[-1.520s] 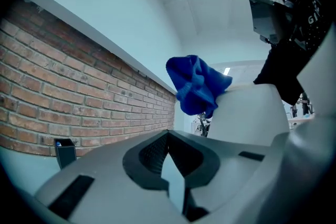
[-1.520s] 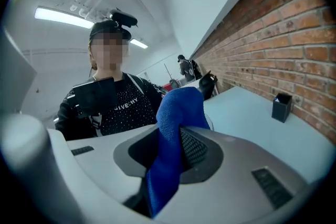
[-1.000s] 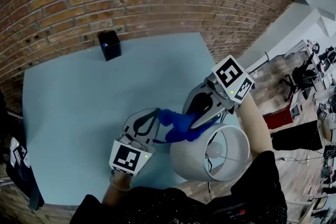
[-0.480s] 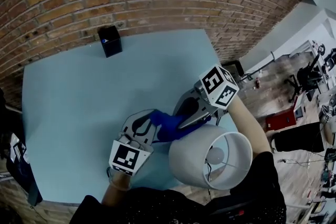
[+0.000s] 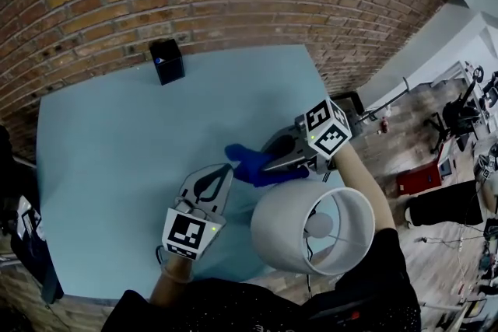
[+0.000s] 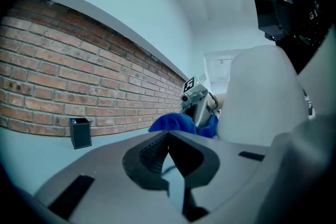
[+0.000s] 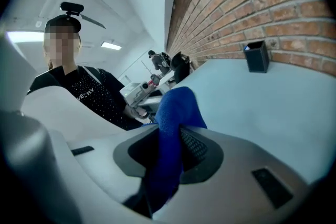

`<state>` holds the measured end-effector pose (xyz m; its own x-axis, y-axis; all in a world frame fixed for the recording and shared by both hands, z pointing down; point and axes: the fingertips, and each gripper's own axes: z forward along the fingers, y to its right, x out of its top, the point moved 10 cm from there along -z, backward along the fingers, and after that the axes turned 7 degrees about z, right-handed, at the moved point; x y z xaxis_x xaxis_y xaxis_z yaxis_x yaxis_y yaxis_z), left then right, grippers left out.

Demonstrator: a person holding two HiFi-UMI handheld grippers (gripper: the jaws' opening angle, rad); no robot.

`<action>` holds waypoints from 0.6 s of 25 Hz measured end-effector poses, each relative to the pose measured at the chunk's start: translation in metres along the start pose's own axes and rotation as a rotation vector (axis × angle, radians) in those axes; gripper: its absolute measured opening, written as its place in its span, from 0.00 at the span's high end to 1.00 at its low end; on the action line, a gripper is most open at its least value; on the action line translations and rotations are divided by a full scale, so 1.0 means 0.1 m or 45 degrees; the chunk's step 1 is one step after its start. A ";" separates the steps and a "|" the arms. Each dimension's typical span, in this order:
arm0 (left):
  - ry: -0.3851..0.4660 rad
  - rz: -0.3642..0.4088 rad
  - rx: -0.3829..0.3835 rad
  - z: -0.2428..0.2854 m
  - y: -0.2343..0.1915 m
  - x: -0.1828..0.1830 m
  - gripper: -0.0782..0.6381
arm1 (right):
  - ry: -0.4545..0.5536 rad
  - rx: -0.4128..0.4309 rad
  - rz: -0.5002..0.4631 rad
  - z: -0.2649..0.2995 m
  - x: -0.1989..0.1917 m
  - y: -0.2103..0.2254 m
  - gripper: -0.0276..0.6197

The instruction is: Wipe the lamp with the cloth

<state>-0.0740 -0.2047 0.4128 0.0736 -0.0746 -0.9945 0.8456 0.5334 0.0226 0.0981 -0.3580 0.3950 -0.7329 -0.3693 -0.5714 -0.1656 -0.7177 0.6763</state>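
Starting at the left, the left tool (image 5: 226,169) hovers low over the tabletop (image 5: 109,144) with its jaws drawn together on nothing; the left gripper view shows no thing between them. Just ahead of it, apart from its tips, hangs the cloth (image 5: 247,163), blue and bunched. The right tool (image 5: 270,164) has that cloth pinched between closed jaws, a fold running through the pads and flopping out past the tips toward the left tool. Right beside the right tool, nearer the person's body, is the lamp (image 5: 286,235), its white shade open toward the head camera so the bulb (image 5: 317,225) shows; the cloth is close by the shade, and I cannot tell whether they touch. The cloth looks soft and limp, so it should drape and wipe wherever it is pressed. The shade looks light, thin and easy to dent or tip: gentle strokes along its outer wall seem wise, with the free tool steadying the rim, not the bulb
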 end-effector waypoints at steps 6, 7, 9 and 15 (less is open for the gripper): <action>0.069 -0.007 -0.014 -0.10 0.02 0.15 0.88 | 0.316 -0.308 -0.035 -0.81 0.30 -0.87 0.81; 0.091 -0.007 -0.023 -0.12 0.04 0.20 0.88 | 0.358 -0.373 -0.041 -0.93 0.32 -1.10 0.81; 0.132 -0.008 -0.044 -0.15 0.08 0.28 0.88 | 0.450 -0.491 -0.043 -1.10 0.35 -1.60 0.81; 0.187 -0.011 -0.130 -0.42 0.29 0.51 0.88 | 0.669 -0.810 0.010 -0.96 0.32 -2.74 0.81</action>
<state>-0.0680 -0.1571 0.3588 -0.0178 0.0405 -0.9990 0.7871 0.6167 0.0110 0.1838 -0.2298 0.1468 -0.3017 -0.4907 -0.8174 0.3595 -0.8527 0.3791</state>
